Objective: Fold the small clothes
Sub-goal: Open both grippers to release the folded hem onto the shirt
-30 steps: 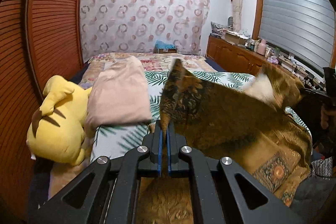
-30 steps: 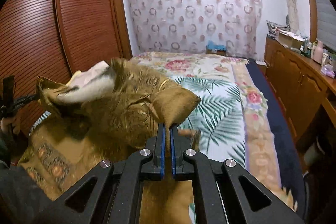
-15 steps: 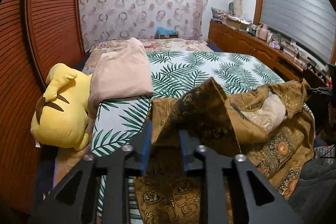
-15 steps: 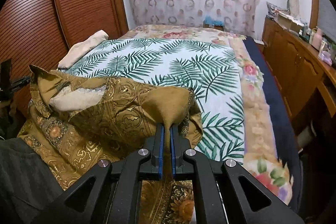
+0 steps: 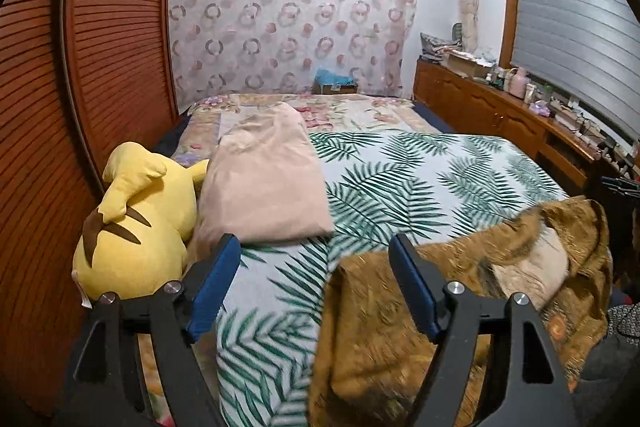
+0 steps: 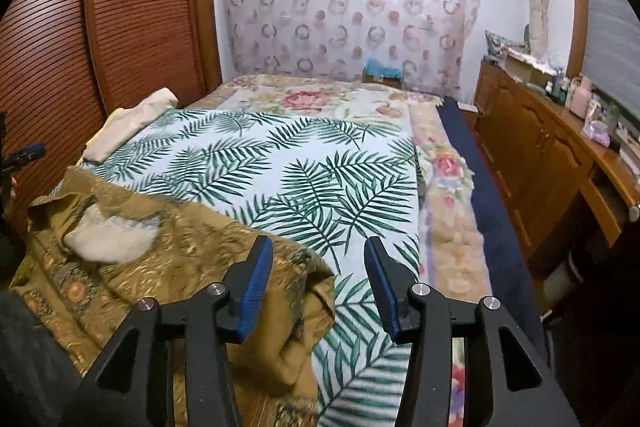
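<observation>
Left wrist view: my left gripper (image 5: 316, 283) tilts down over the palm-leaf bedspread (image 5: 400, 179), jaws opening, nothing pinched.
Garment: the brown patterned garment (image 5: 380, 339) lies crumpled at the bed's near edge, long axis running crosswise, pale lining up.
Right gripper (image 6: 318, 283): tilted down, jaws opening, pads clear of the cloth beneath them.
Beside: folded pink garment (image 5: 264, 195), yellow plush (image 5: 132, 227).
</observation>
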Available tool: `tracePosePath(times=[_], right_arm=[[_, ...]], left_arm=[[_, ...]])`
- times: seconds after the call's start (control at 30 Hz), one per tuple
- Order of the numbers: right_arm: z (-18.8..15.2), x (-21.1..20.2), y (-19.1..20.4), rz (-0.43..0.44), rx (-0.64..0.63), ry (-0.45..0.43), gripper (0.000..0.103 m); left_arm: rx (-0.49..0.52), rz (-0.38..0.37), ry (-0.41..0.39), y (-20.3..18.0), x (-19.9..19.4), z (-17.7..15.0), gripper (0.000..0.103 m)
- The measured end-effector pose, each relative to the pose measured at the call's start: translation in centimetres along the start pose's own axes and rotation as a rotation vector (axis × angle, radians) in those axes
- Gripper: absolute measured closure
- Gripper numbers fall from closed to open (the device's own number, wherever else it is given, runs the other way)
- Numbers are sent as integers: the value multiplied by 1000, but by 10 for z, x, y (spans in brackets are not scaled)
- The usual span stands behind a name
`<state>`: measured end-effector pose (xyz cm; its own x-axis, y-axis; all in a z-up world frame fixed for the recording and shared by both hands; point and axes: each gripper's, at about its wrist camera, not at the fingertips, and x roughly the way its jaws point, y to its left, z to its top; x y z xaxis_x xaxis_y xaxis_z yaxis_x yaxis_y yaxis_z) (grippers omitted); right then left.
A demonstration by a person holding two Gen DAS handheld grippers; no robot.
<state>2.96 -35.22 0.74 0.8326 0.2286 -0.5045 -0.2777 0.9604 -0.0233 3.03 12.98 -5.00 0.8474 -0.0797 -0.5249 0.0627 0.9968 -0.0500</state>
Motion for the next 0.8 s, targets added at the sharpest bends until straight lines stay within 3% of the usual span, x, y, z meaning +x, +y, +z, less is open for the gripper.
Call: tracePosePath(times=[0.4, 0.53, 0.8], right_arm=[[14, 60, -5, 48, 29, 110, 51], [16, 69, -2, 56, 19, 140, 46], [16, 84, 0, 62, 11, 204, 46]], left_arm=[[33, -25, 150, -10, 65, -9, 26], [36, -38, 191, -12, 75, -14, 26], [27, -51, 238, -12, 85, -22, 26]])
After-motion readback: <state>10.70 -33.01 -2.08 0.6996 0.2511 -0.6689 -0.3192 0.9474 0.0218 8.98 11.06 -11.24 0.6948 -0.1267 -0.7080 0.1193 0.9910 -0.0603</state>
